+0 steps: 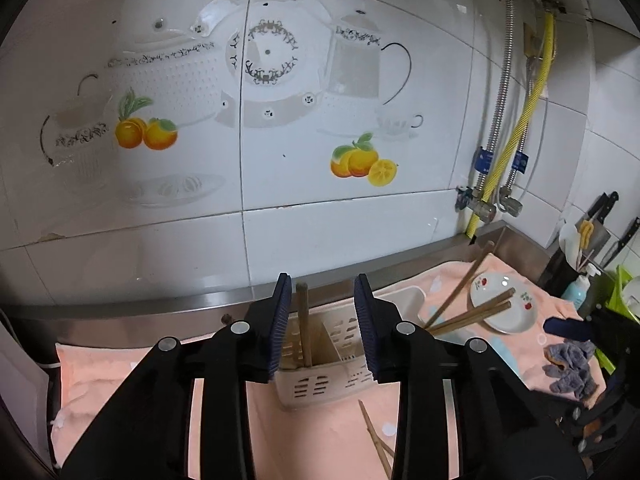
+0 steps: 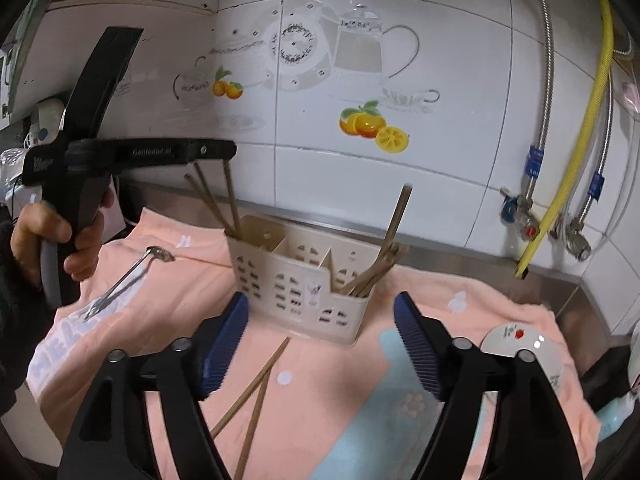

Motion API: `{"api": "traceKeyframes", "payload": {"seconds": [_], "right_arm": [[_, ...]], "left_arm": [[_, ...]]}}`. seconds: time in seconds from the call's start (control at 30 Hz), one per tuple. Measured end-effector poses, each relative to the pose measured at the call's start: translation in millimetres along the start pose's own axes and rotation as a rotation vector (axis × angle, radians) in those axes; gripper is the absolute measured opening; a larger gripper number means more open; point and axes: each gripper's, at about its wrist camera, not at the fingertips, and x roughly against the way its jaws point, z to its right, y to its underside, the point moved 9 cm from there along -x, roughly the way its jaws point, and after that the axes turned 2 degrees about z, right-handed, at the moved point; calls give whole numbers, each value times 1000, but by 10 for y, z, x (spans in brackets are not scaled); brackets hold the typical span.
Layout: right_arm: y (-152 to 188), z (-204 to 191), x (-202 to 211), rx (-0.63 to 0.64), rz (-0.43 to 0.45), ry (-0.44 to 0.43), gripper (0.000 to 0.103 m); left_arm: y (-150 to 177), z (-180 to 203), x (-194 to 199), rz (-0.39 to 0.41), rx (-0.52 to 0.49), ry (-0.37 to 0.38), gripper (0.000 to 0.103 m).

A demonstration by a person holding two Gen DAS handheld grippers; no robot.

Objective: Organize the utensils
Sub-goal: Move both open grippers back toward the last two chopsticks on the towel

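Jaws of both grippers are held apart, grasping nothing. Two chopsticks (image 2: 256,396) are seen at 6 o'clock of the holder (image 2: 304,280). Being light, stiff and thin, they are best pinched mid-length.

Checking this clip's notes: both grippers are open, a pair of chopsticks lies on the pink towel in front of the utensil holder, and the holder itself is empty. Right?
Not quite. The utensil holder is not empty: the right wrist view shows chopsticks standing in its end compartments. The rest holds: the left gripper and right gripper are open, and a pair of chopsticks lies on the pink towel.
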Motion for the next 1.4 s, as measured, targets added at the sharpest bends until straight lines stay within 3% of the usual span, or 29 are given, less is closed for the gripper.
{"api": "traceKeyframes", "payload": {"seconds": [0.53, 0.7, 1.4], "right_arm": [[887, -385, 30, -30, -89, -44, 88], [1068, -447, 29, -52, -111, -55, 89], [1590, -688, 0, -68, -179, -56, 91]], "left_arm": [[615, 40, 574, 20, 24, 1, 87], [826, 18, 693, 20, 30, -19, 97], [1761, -144, 827, -100, 62, -120, 98]]}}
